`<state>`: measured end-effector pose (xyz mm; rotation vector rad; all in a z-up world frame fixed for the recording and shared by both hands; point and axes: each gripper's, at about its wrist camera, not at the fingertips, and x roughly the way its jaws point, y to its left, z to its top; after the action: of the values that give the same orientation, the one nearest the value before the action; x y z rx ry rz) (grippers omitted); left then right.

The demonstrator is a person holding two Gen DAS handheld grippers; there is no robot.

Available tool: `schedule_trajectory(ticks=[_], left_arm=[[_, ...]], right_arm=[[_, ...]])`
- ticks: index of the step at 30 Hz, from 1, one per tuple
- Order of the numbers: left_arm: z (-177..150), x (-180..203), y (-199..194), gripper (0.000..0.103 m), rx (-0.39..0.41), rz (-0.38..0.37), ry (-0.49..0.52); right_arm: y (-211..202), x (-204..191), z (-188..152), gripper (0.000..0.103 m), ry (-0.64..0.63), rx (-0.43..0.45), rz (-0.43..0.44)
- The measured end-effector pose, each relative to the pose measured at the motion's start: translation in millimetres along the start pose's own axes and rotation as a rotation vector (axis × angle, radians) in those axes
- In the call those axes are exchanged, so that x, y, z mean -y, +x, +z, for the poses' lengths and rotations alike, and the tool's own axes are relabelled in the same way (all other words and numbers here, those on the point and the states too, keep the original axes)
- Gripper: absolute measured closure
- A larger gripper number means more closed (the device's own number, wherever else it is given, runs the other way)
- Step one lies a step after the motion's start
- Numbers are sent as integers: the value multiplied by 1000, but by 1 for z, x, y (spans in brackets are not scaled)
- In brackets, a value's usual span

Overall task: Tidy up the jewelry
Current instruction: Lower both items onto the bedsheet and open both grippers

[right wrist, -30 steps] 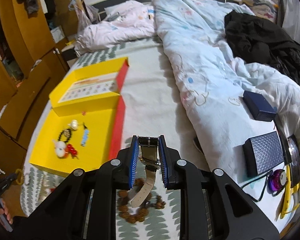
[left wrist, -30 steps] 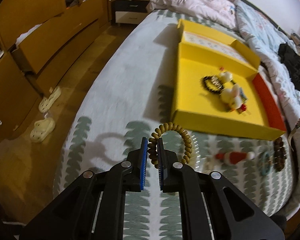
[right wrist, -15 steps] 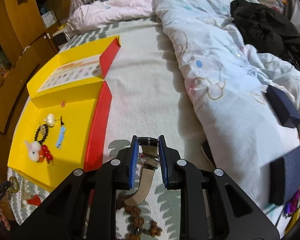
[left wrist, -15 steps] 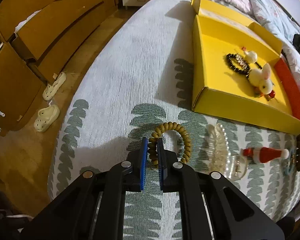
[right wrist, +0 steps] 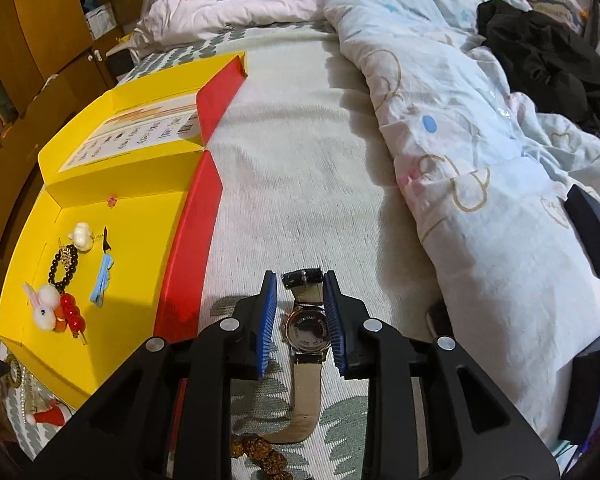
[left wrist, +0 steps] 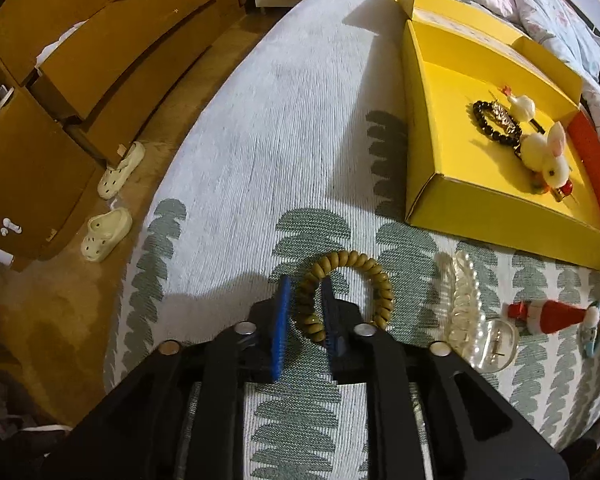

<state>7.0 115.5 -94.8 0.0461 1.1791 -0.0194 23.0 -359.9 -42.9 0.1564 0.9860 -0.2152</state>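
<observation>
The left gripper (left wrist: pixel 304 312) has its blue-padded fingers (left wrist: pixel 281 320) a little apart, straddling one side of an olive coil bracelet (left wrist: pixel 346 292) that lies on the bed (left wrist: pixel 284 128); the pads stand just off the coils, so they look released rather than clenched. The bracelet sits low in the centre of the left wrist frame, on a green leaf print. To its right lie a clear pearl hair claw (left wrist: pixel 466 300) and, further right, a small red Santa clip (left wrist: pixel 548 314). Above those, in the upper right of the frame, the open yellow box (left wrist: pixel 480 204) rests on the bed, holding a black bead bracelet (left wrist: pixel 494 124) and a fluffy white rabbit charm (left wrist: pixel 548 156). At the left edge two pale slippers (left wrist: pixel 108 232) sit on the wooden floor beside the brown drawers (left wrist: pixel 112 52).

The right gripper (right wrist: pixel 300 316) has its fingers (right wrist: pixel 268 320) spread to either side of a wristwatch (right wrist: pixel 307 330), which lies on the bed low in the centre of the right wrist frame, case between the pads and strap trailing toward the bottom edge. I see a gap on the left side of the case; on the right I cannot tell whether the pad touches. At the bottom, brown knobbly beads (right wrist: pixel 260 454) lie under the fingers. The yellow box fills the left of this frame, its red flap (right wrist: pixel 188 248) nearest the watch. A pale blue quilt (right wrist: pixel 480 160) and black clothing (right wrist: pixel 540 60) occupy the right.
</observation>
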Motion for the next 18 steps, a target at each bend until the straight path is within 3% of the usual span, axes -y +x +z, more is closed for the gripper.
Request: schedule_trajectory(ticks=[3, 5, 9, 11, 18], left_arm=[[0, -4, -5, 69, 17, -7, -18], [2, -6, -10, 65, 35, -7, -34], [7, -10, -26, 53, 88, -25, -69], [13, -6, -32, 53, 105, -37, -71], [52, 34, -62, 53, 168, -130, -11]], right_arm=[[-7, -7, 1, 56, -11, 24, -13], [-16, -14, 2, 50, -30, 55, -23], [-41, -35, 5, 49, -59, 119, 7], [-49, -47, 6, 49, -63, 125, 55], [-51, -109, 2, 49, -105, 50, 234]])
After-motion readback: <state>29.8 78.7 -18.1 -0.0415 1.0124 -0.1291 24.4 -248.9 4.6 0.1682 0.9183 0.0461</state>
